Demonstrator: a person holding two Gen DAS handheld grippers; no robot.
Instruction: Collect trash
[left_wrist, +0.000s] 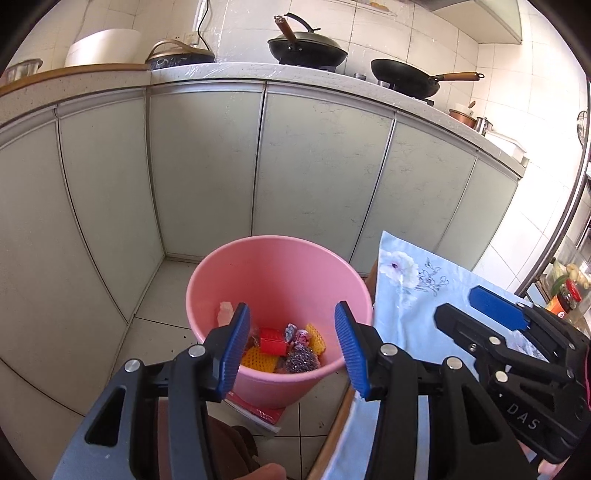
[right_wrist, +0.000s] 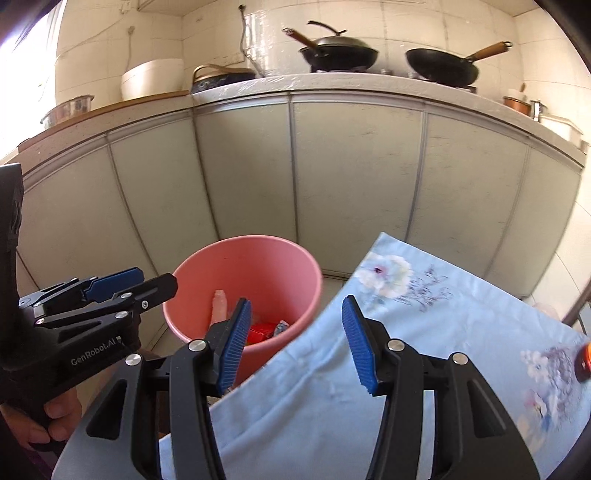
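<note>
Hovering above the pink bucket (left_wrist: 258, 266) — left gripper (left_wrist: 291, 347) and right gripper (right_wrist: 295, 343) both gaping, gripping nothing — swinging back toward the blue cloth (right_wrist: 424, 332), scanning for leftover scraps.

I hold my left black gripper with blue ribbed pads (left_wrist: 291, 350) angled downward, jaws apart and empty. My right black gripper with blue ribbed pads (right_wrist: 295, 345) tilts down likewise, jaws parted, gripping nothing.

Bright daylight, blown-out glare at sides, fisheye-bent edges.
</note>
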